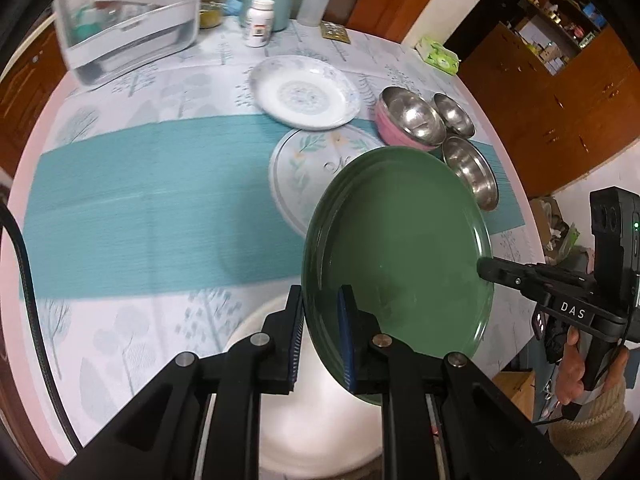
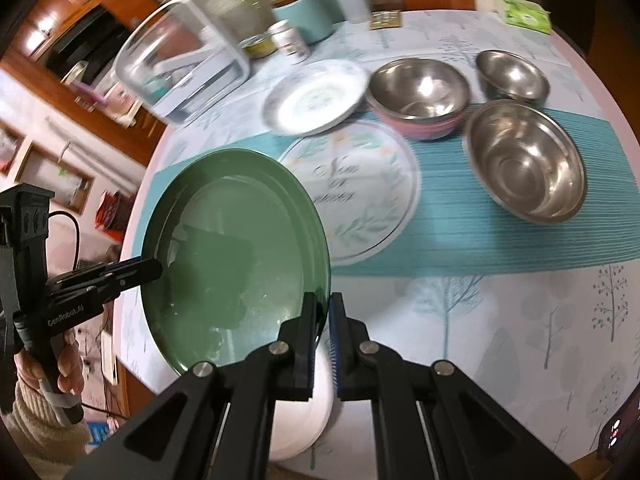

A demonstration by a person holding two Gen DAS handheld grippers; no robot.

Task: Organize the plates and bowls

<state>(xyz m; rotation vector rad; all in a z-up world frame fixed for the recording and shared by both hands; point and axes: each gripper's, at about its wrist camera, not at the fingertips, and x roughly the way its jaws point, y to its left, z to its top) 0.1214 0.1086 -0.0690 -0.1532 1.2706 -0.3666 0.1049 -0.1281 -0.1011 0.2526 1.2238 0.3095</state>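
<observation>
The green plate [image 1: 400,256] is held tilted above the near table edge, its rim clamped on opposite sides by the left gripper [image 1: 322,334] and the right gripper [image 2: 323,340], over a white plate [image 1: 316,412] below. Just beyond its far rim lie the floral plate [image 2: 352,192], a white patterned dish [image 1: 306,92], a pink-sided steel bowl [image 2: 418,96] and two steel bowls [image 2: 526,160]. The teal runner [image 1: 152,204] is left bare on the left side.

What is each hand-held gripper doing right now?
Left hand-held gripper: closed on the rim of the round dark-green plate.
Right hand-held gripper: closed on the opposite rim of the same plate.
</observation>
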